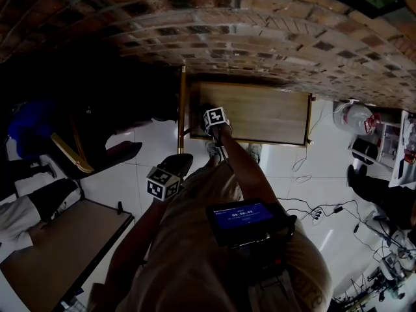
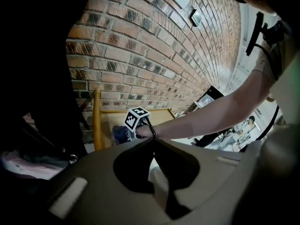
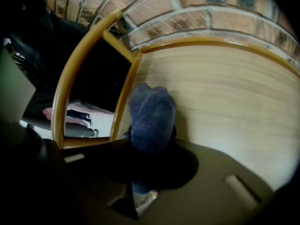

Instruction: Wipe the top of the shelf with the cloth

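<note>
Closest in, a dark device with a lit blue screen [image 1: 242,216] sits at the person's chest, both arms reaching out past it. Out ahead, the right gripper [image 3: 149,149] is clamped on the cloth [image 3: 151,118], a dark blue bunch that bulges out past its jaw tips and presses onto the shelf top [image 3: 225,97]. Just to that claw's left is the top's edge, where a honey-coloured wooden rail [image 3: 125,97] runs along it and a curved frame [image 3: 70,78] drops away beyond, with white floor [image 1: 149,142] showing below. To the claw's right, pale bare wood spreads wide to the far edge. Ahead of the claw, the top ends against the brick wall [image 1: 260,31], a thin wooden lip marking that border.

Behind and to the left of the right claw, the left gripper [image 2: 152,143] hangs off the shelf over the floor, its jaws brought together at the tips with nothing between them. From its view, the right claw's marker cube [image 2: 137,118] and the cloth lie straight ahead. Further to its left stand a dark chair [image 1: 84,148] and a brown table [image 1: 52,259].
</note>
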`<act>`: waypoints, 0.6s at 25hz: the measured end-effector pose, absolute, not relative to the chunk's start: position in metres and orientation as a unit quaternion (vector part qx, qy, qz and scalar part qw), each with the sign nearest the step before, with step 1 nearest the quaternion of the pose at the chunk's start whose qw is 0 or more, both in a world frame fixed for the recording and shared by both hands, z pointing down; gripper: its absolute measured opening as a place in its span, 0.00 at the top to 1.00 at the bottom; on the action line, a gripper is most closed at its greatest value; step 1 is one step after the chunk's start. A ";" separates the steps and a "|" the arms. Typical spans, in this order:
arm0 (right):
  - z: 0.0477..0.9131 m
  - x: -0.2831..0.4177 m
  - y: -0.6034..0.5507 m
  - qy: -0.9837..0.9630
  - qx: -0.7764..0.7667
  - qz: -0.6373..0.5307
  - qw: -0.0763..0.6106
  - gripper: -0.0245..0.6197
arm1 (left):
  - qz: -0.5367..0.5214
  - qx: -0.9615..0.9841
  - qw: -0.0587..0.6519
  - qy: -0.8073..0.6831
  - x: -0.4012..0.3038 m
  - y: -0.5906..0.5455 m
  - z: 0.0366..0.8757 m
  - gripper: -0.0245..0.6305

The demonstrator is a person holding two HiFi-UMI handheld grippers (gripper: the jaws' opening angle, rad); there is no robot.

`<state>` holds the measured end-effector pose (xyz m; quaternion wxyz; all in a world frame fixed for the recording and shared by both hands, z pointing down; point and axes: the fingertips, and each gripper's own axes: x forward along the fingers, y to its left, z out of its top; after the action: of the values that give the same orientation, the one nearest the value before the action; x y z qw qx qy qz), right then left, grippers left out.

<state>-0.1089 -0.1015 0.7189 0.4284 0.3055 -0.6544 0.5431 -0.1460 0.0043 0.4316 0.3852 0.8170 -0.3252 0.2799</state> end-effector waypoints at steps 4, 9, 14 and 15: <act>0.727 -0.066 -0.106 -0.656 0.325 0.544 0.409 0.83 | 0.288 0.821 0.379 -0.315 -0.112 0.004 0.428 0.96; 0.728 -0.020 -0.103 -0.641 0.342 0.562 0.396 0.83 | 0.296 0.827 0.373 -0.298 -0.076 0.004 0.429 0.96; 0.730 0.030 -0.098 -0.628 0.353 0.572 0.391 0.83 | 0.296 0.832 0.373 -0.283 -0.038 0.008 0.428 0.96; 0.729 0.042 -0.097 -0.626 0.357 0.572 0.392 0.83 | 0.295 0.834 0.373 -0.282 -0.030 0.009 0.427 0.96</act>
<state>0.0416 -0.0974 0.7292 0.3922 0.3571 -0.6261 0.5716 -0.0303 0.0087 0.4267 0.3727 0.8335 -0.2817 0.2950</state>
